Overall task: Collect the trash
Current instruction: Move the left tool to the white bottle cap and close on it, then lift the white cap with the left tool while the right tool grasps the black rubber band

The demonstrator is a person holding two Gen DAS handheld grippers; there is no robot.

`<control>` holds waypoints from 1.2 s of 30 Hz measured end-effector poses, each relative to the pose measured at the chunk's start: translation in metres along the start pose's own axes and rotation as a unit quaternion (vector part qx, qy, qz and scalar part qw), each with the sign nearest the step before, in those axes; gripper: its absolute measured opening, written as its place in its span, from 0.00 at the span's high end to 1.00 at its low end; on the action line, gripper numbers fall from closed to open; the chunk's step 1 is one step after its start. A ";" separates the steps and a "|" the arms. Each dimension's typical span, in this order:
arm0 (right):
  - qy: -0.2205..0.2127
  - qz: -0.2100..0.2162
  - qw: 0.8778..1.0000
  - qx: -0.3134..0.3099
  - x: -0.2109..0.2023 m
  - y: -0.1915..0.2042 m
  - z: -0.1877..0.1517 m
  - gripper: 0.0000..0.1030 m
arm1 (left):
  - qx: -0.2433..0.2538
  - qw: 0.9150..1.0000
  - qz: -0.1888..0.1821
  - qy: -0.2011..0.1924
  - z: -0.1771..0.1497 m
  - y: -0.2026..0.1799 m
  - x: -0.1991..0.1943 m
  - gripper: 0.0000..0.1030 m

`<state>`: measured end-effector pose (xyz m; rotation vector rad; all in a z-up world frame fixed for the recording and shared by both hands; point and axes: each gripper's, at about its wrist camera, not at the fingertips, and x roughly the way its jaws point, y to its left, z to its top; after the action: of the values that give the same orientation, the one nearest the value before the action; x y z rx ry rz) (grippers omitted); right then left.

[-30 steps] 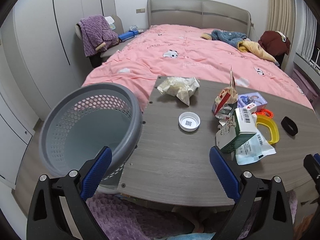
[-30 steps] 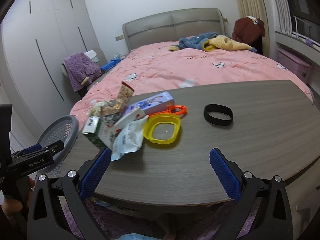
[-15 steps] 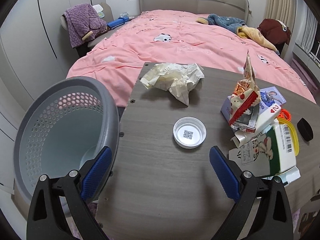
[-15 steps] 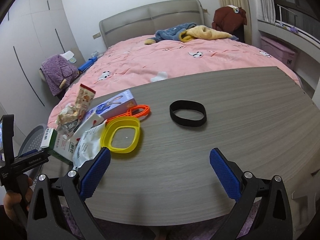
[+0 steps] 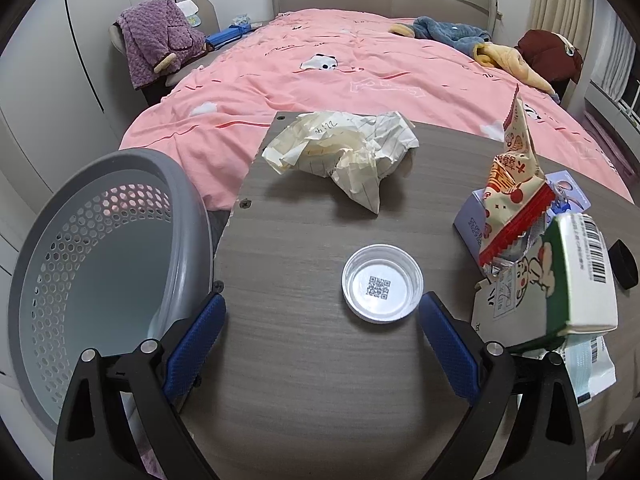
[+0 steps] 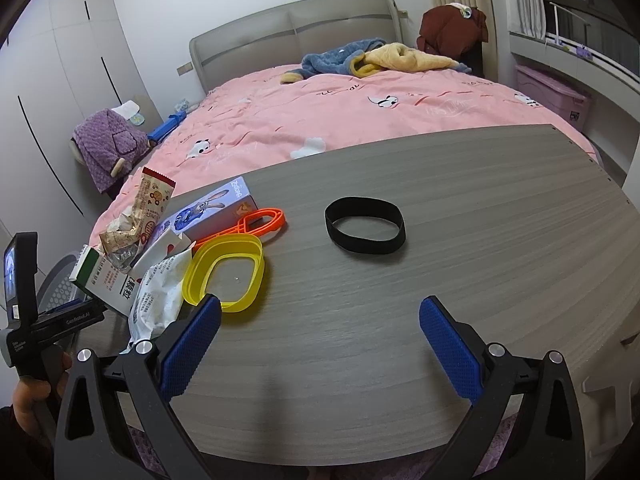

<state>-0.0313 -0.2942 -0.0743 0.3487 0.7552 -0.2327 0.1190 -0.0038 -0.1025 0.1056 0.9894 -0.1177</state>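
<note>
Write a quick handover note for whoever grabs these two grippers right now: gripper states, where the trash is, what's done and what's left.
Left gripper: open, empty, low over the table, the white plastic lid just ahead between its fingers.
Right gripper: open, empty, above the table's near edge.
Grey basket: at the table's left end, nothing visible inside.
Trash on the table: crumpled paper, snack wrapper, green-and-white carton, white pouch.
Done: nothing binned.
Left: all of it, probably the lid first.

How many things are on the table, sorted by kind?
Crumpled paper: 1
White lid: 1
Snack wrapper: 1
Cartons and boxes: 2
White pouch: 1
Yellow ring: 1
Orange clip: 1
Black band: 1
Total: 9
</note>
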 end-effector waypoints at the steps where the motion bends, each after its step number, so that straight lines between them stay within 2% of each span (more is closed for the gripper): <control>1: 0.001 0.000 1.000 0.000 0.000 -0.001 0.000 0.05 | 0.000 1.000 0.000 -0.001 0.001 0.000 0.001 0.10; 5: 0.002 -0.002 1.000 0.002 0.001 -0.003 0.001 0.06 | 0.006 1.000 0.003 -0.007 0.003 -0.003 0.002 0.13; 7: 0.002 -0.003 1.000 0.002 0.002 -0.003 0.001 0.06 | 0.009 1.000 -0.003 -0.008 0.004 -0.005 0.002 0.27; 8: 0.003 -0.004 1.000 0.002 0.002 -0.003 0.001 0.06 | 0.010 1.000 -0.007 -0.009 0.004 -0.006 0.002 0.30; 13: 0.004 -0.003 1.000 0.003 0.004 -0.003 0.001 0.06 | 0.012 1.000 -0.021 -0.014 0.006 -0.007 -0.001 0.62; 20: 0.005 -0.004 1.000 0.003 0.005 -0.002 0.001 0.06 | 0.002 1.000 -0.017 -0.014 0.001 0.000 -0.007 0.62; 27: 0.007 -0.009 1.000 0.003 0.011 -0.009 0.008 0.06 | -0.005 0.999 -0.003 -0.036 -0.002 0.012 -0.035 0.62; 32: 0.011 -0.033 0.999 -0.003 0.020 -0.018 0.016 0.06 | -0.003 0.999 0.000 -0.053 -0.005 0.013 -0.054 0.62; 36: 0.029 -0.053 0.998 -0.012 0.034 -0.026 0.026 0.06 | 0.002 0.998 -0.004 -0.063 -0.004 0.007 -0.064 0.62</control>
<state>0.0011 -0.3310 -0.0865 0.2944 0.8347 -0.3147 0.0824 0.0071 -0.0506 0.0965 0.8644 -0.1309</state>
